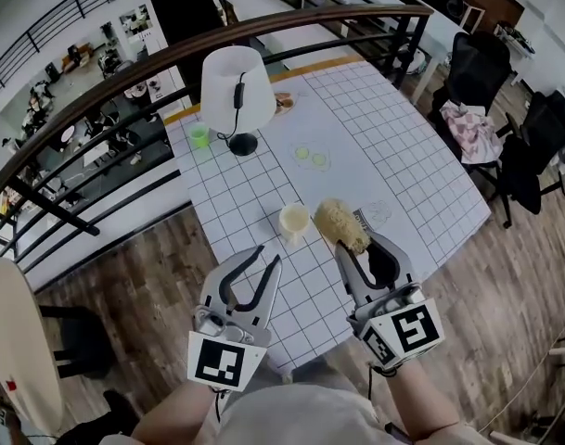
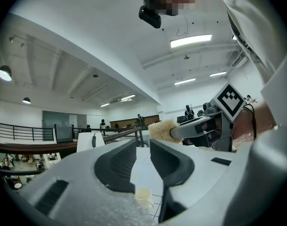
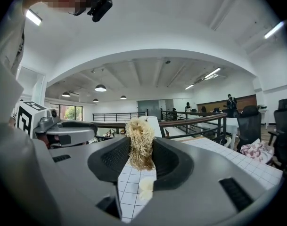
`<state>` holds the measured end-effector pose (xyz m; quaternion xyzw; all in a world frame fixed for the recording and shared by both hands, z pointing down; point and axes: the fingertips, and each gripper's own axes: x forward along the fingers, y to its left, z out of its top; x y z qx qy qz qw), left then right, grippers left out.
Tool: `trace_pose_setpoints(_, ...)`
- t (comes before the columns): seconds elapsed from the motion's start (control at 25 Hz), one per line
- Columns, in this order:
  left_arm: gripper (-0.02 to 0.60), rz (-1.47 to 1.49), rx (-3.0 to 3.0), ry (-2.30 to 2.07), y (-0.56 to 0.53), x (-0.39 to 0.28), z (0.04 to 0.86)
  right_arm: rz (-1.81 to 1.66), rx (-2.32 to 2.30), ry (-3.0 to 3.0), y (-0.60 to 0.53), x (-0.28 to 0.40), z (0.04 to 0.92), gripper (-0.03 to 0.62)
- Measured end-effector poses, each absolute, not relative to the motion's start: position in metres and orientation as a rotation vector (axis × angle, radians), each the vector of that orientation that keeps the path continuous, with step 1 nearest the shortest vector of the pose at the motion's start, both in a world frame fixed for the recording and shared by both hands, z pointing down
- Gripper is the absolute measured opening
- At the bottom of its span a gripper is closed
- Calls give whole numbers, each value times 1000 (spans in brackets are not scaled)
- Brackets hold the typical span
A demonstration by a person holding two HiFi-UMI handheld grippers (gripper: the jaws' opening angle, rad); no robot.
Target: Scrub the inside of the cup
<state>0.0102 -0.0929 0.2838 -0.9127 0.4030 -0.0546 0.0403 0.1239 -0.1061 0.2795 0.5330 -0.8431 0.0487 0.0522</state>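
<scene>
One cream cup (image 1: 293,221) stands on the gridded table (image 1: 403,156), the right gripper (image 1: 356,247) clamps one fibrous scrubber (image 1: 340,223), and the left gripper (image 1: 267,256) has its jaws parted with nothing between them.

This is looking like an open-plan office on a mezzanine. A dark curved railing (image 1: 217,41) is running past a white gridded bench (image 1: 403,146) and overlooking a lower floor (image 1: 55,86), where desks and chairs are standing in clusters. Black office chairs (image 1: 475,63) are standing beside the bench, a white table lamp (image 1: 237,86) is sitting on it, and strip lights (image 2: 190,40) are glowing on the high white ceiling. A person (image 3: 231,102) is standing far off.
</scene>
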Motion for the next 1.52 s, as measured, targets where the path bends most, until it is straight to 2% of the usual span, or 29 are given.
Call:
trace_pose_setpoints(0.04, 105, -170, -2798, 1238, -97, 13, 293, 161, 1619, -2558, -110, 124, 287, 138)
trace_pose_setpoints(0.16, 127, -206, -2797, 1277, -109, 21, 326, 207, 1617, -2537, -121, 126, 309, 138)
trace_pose_setpoints(0.76, 143, -412, -2875, 1371, -165, 60, 477, 364, 1592, -2452, -186, 125, 414, 138)
trace_pose_setpoints(1.04, 153, -640, -2944, 1369, -179, 79, 562, 422, 1570, -2440, -199, 128, 446, 138)
trace_pose_setpoints(1.24, 153, -720, -2955, 1376, -186, 85, 588, 461, 1597, -2424, -206, 138, 457, 138)
trace_pose_setpoints(1.52, 138, -688, -2964, 1417, -191, 85, 591, 488, 1592, -2429, -213, 139, 468, 138)
